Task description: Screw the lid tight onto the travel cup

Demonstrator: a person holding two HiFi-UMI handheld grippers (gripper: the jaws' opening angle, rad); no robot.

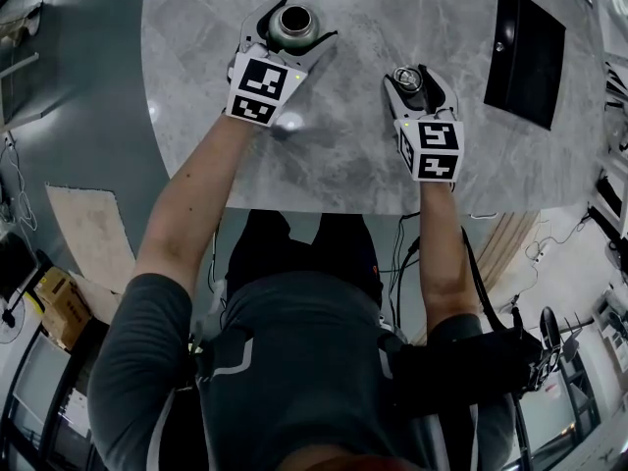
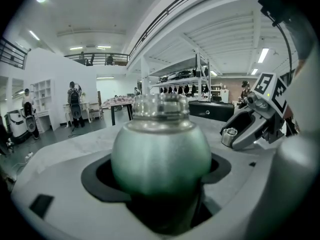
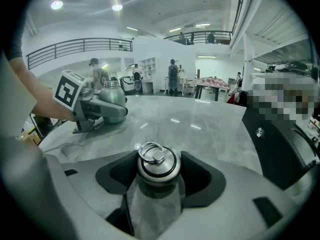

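Observation:
The travel cup, a rounded metal body with an open threaded neck, stands on the grey marble table. My left gripper is shut on its body, with the dark pads on both sides. To the right, the small metal lid with a ring on top stands on the table. My right gripper has its pads against the lid's two sides. The lid and cup are well apart. In the right gripper view the left gripper and cup show at the far left.
A black box lies at the table's far right, close beside the right gripper in its own view. The table's rounded near edge runs just in front of the person's body. People and furniture stand far off in the hall.

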